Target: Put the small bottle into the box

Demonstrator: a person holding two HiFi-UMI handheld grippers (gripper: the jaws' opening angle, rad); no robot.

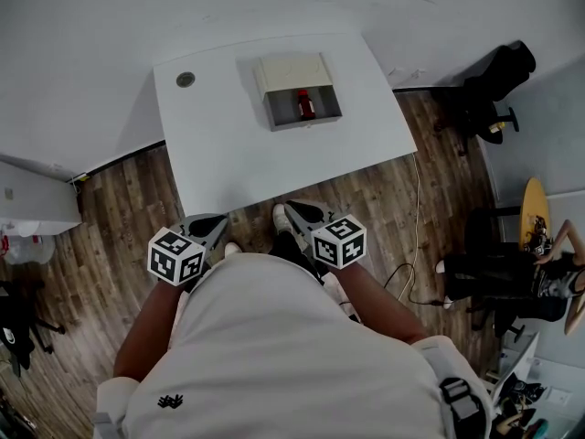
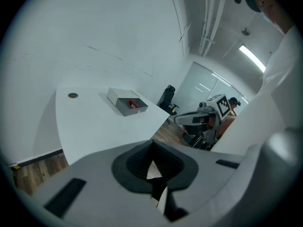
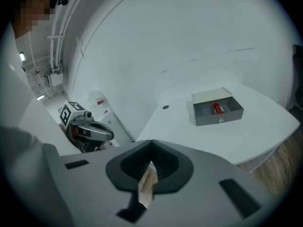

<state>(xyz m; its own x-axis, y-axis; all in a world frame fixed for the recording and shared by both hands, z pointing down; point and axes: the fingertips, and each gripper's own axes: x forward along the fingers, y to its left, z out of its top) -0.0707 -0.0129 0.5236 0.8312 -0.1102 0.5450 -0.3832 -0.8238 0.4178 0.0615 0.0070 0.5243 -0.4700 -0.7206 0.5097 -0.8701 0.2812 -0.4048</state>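
I hold left gripper (image 1: 219,219) and right gripper (image 1: 294,210) at my waist, well apart from the white table (image 1: 238,158), all 4 fingers (image 2: 85,174) pressed together, holding nothing, small bottle (image 1: 304,105) inside the open grey box (image 1: 303,123)

- Plain white: the surface (image 1: 210,144), with a small round grey disc (image 1: 186,80) near one corner.
- Mid grey: the box (image 1: 306,123), with a pale cream panel along its far side.
- Bright red, with a darker top: the small bottle (image 1: 304,105).
- Light grey shells with black inner pads: the left gripper (image 2: 151,144) and the right gripper (image 3: 151,144).
- White faces printed with black square markers: the left cube (image 1: 176,255) and the right cube (image 1: 339,240).
- Brown wood planks with darker grain streaks: the floor (image 1: 119,208).
- Off-white with a small black emblem (image 1: 170,401): the person's top (image 1: 274,355).
- Pale grey-white, unpatterned: the wall (image 1: 91,26).
- Black: the chair (image 1: 494,80).
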